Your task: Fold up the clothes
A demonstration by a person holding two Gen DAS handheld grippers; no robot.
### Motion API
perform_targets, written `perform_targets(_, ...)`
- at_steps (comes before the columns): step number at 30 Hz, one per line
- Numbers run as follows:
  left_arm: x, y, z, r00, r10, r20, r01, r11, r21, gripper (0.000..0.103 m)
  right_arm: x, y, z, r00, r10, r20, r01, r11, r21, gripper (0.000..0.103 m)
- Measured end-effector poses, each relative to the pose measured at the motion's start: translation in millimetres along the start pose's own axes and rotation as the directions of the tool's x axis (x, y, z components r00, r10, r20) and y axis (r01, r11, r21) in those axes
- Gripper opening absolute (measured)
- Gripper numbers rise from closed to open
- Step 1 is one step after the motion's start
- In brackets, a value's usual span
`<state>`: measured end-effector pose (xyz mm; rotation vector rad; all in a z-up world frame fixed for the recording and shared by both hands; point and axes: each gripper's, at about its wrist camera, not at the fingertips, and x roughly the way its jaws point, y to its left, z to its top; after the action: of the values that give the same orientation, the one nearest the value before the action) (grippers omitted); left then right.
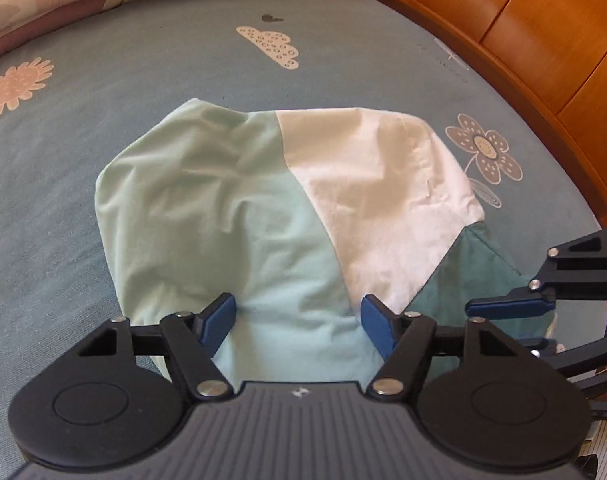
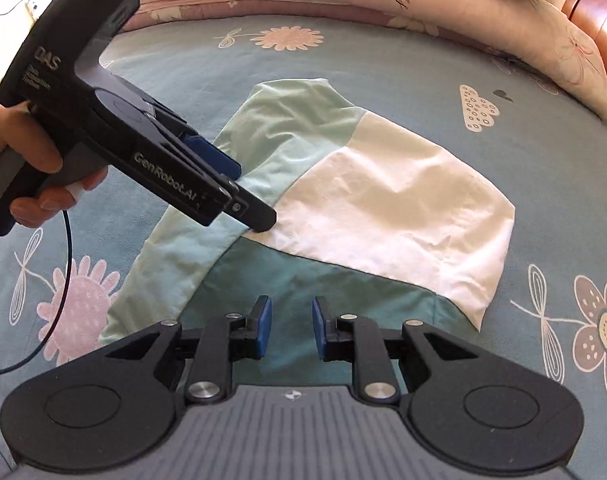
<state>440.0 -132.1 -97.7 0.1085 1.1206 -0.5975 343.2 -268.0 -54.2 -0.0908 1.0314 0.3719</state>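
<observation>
- Blue flower-print bed sheet, pink quilt, wooden headboard.
- Colour-block garment lies on it.
- My left claw and right claw gape, empty.

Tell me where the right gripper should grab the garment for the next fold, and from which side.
Probably the dark teal near edge of the garment, just ahead of the open right gripper. Come in low from the near side, one finger slid under the hem. That edge lies flat and free, while the left gripper hovers over the pale green and white seam.
</observation>
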Motion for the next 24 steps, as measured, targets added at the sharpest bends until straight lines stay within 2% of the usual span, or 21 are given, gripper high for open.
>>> perform_targets(6, 9, -3, 1, 1.000, 0.015, -0.024, -0.015, 1.000, -0.027, 0.075, 5, -13, -17, 0.999, -0.002, -0.034, 0.004, 0.998, 0.067, 0.027)
perform_targets(8, 4, -9, 7, 0.998, 0.035, -0.044, -0.036, 0.999, -0.028, 0.075, 0, -16, -18, 1.000, -0.011, -0.016, 0.012, 0.996, 0.085, 0.028)
perform_targets(9, 0, -12, 11, 0.998, 0.042, -0.049, -0.044, 0.999, -0.029, 0.075, -3, -17, -17, 1.000, -0.019, -0.003, 0.019, 0.995, 0.096, 0.033)
perform_targets(12, -21, -18, 26, 0.998, 0.068, -0.018, -0.069, 0.997, -0.036, 0.075, -9, -25, -18, 0.999, -0.044, 0.021, 0.041, 0.990, 0.137, 0.036)
perform_targets(15, -29, -24, 42, 0.994, 0.108, 0.011, -0.108, 0.994, -0.002, 0.075, -9, -36, -21, 0.999, -0.051, 0.016, 0.047, 0.980, 0.192, 0.036)
perform_targets(19, -14, -23, 59, 0.984, 0.174, 0.023, -0.175, 0.984, 0.025, 0.075, -2, -45, -30, 1.000, -0.025, 0.010, 0.022, 0.965, 0.260, 0.036)
perform_targets(24, 19, -16, 60, 0.980, 0.200, -0.018, -0.199, 0.979, 0.034, 0.077, 6, -51, -41, 1.000, -0.002, 0.015, -0.003, 0.944, 0.329, 0.037)
